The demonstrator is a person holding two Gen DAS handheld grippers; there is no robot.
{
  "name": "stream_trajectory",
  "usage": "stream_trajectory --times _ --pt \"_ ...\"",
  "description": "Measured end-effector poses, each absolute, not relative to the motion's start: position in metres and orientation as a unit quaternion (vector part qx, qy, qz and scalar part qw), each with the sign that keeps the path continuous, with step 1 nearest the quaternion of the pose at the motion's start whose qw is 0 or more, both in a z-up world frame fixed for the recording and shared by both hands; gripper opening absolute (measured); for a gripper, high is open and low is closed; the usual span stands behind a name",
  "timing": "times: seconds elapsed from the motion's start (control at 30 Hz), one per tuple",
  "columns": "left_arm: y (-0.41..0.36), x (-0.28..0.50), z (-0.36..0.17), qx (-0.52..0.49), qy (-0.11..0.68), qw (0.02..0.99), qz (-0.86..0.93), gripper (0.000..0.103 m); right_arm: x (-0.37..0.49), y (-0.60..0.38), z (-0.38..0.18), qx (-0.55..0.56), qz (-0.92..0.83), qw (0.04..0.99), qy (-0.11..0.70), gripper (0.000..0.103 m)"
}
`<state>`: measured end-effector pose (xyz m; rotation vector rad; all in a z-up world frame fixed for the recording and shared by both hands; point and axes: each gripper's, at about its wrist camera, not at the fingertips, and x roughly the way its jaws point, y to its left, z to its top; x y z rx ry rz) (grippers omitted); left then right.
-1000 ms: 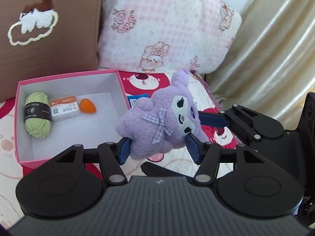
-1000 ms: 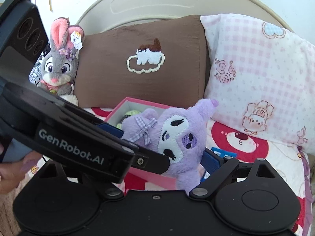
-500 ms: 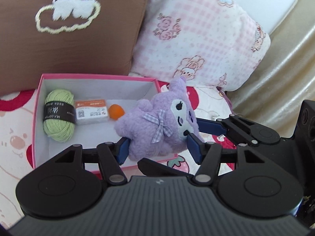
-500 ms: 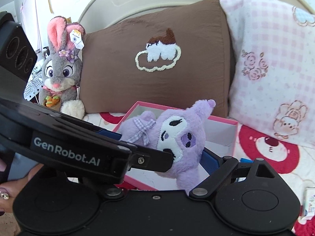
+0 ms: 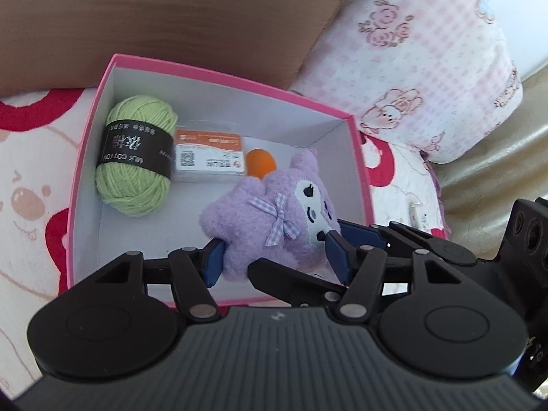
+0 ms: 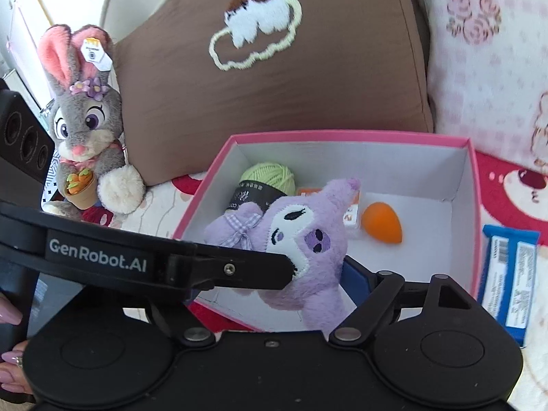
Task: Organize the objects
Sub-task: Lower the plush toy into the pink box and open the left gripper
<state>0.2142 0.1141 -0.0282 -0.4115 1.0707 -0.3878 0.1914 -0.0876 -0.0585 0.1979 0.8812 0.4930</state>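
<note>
Between the blue pads of the left gripper (image 5: pixel 272 260), the purple plush (image 5: pixel 274 226) hangs over the near part of the pink box (image 5: pixel 85 157), pinched at its lower body. Beyond and left of those fingers, a green yarn ball (image 5: pixel 137 154) lies on the box floor. To its right sit a small labelled packet (image 5: pixel 209 161) and an orange egg-shaped piece (image 5: pixel 261 164), just beyond the plush's ear.

The right gripper (image 6: pixel 281 281) flanks the same plush from its own side. Its jaws have just been closing with the toy between them, but its left finger is hidden behind the other tool, so I cannot tell whether it presses.

Three items look already packed, and the plush is over the box but seemingly not yet released. Right of the right gripper's fingers, a blue wrapped packet (image 6: pixel 507 270) lies outside the box, probably still to be stowed.

The plush's long axis runs from the fingers away toward the far wall of the box, ear tip leading and face turned upward.
</note>
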Motion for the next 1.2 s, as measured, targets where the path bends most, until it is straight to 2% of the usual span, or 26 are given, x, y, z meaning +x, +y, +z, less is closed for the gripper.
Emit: stream_trajectory --times 0.4,0.8,0.93,1.1,1.2 --pt "0.12 0.241 -0.083 -0.171 0.532 0.812 -0.171 0.061 0.224 -0.079 -0.108 0.091 0.253 0.842 0.467 0.08" --pt "0.122 0.245 -0.095 -0.157 0.542 0.811 -0.156 0.061 0.23 -0.076 -0.123 0.096 0.243 0.833 0.487 0.08" --pt "0.122 0.245 -0.096 -0.147 0.537 0.817 -0.147 0.059 0.231 -0.078 -0.127 0.092 0.239 0.834 0.489 0.069" --pt "0.124 0.245 -0.096 -0.148 0.54 0.817 -0.137 0.056 0.232 -0.083 -0.135 0.103 0.221 0.832 0.498 0.063" --pt "0.124 0.243 -0.091 -0.14 0.536 0.822 -0.128 0.056 0.23 -0.083 -0.135 0.088 0.209 0.839 0.495 0.052"
